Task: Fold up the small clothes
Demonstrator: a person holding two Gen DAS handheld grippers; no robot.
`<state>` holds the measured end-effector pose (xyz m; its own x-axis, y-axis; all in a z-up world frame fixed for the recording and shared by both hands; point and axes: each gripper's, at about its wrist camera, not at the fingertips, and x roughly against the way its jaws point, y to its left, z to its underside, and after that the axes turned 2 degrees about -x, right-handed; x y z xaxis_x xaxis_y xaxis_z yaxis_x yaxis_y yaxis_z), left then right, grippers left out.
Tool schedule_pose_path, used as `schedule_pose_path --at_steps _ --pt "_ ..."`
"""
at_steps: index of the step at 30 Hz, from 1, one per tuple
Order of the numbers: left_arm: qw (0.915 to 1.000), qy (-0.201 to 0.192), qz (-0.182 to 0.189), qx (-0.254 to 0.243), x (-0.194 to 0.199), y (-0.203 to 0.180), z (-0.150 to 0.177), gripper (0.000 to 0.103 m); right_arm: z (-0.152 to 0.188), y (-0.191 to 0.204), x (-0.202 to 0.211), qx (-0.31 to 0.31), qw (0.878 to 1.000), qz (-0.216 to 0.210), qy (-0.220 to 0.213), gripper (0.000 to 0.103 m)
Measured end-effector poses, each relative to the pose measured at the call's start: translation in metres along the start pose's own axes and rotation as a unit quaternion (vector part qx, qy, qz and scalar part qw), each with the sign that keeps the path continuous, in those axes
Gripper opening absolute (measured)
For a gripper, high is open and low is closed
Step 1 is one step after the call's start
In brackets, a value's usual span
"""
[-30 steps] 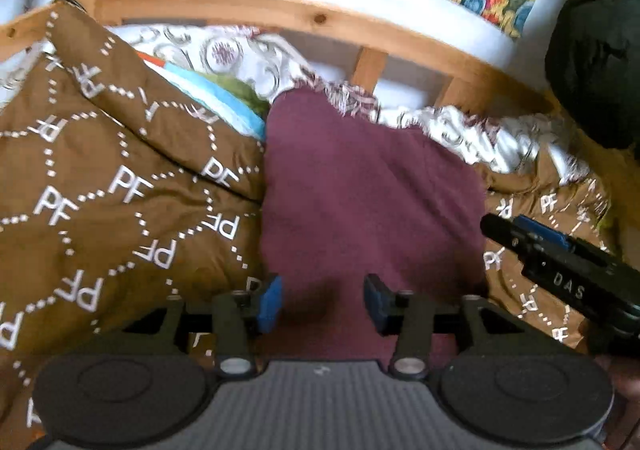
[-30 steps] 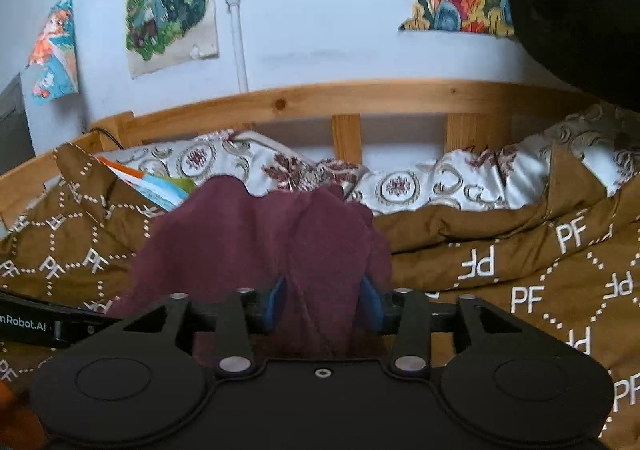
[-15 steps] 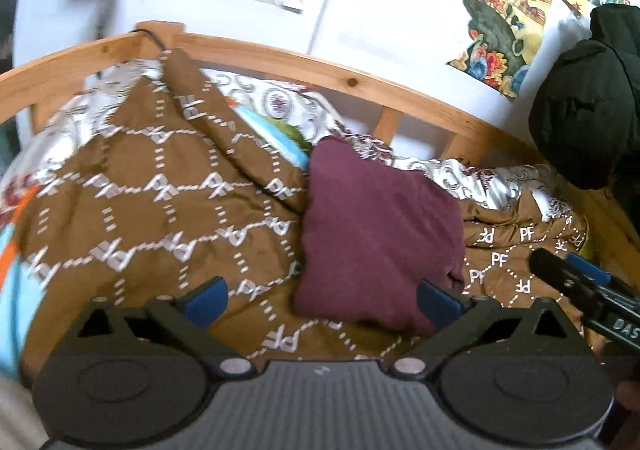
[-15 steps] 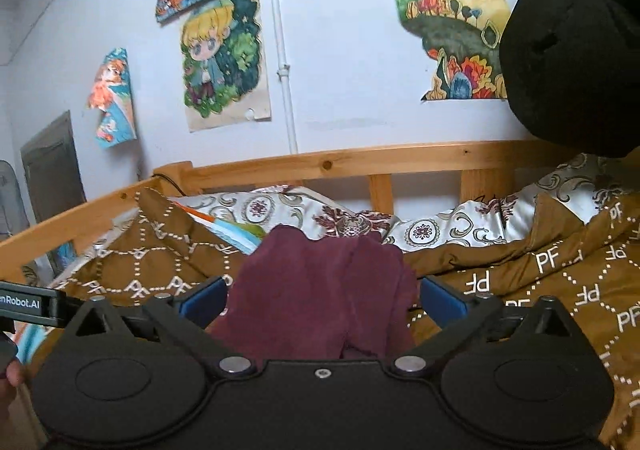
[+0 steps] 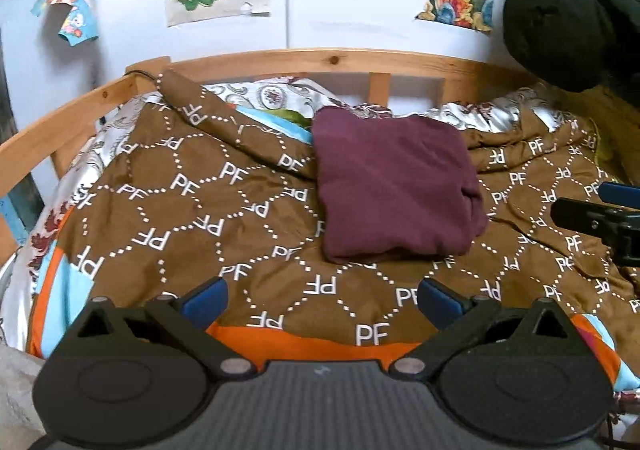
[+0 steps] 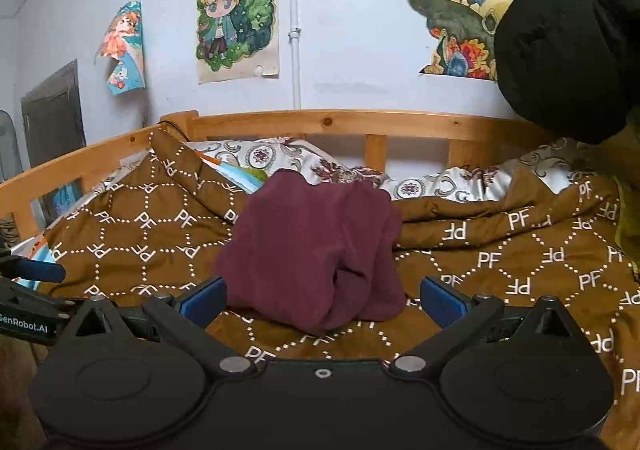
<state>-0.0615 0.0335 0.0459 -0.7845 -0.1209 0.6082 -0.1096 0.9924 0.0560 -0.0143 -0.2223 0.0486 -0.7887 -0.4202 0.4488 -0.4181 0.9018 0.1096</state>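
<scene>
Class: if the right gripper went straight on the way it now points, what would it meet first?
Most likely the folded maroon garment, lying dead ahead between the open right gripper fingers on the brown patterned quilt; depth is uncertain.

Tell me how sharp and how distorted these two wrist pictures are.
Left wrist view: fisheye bends the wooden bed rail into an arch; the maroon folded garment is fairly sharp; corners are dark. Right wrist view: same bowing; dim light; the black jacket shows almost no detail.

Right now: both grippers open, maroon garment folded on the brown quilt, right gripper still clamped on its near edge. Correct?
Not quite. The right gripper grips nothing: in the right wrist view its jaws stand wide, clear of the maroon garment. The rest holds: left gripper open, garment folded on the brown quilt.
</scene>
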Motion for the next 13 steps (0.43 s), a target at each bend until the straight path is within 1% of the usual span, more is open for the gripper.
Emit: schedule_pose_path --at_steps 13 --pt "0.9998 0.016 0.007 0.005 -0.011 0.005 0.003 0.102 0.005 -0.004 -0.01 -0.008 1.0 0.007 0.021 0.102"
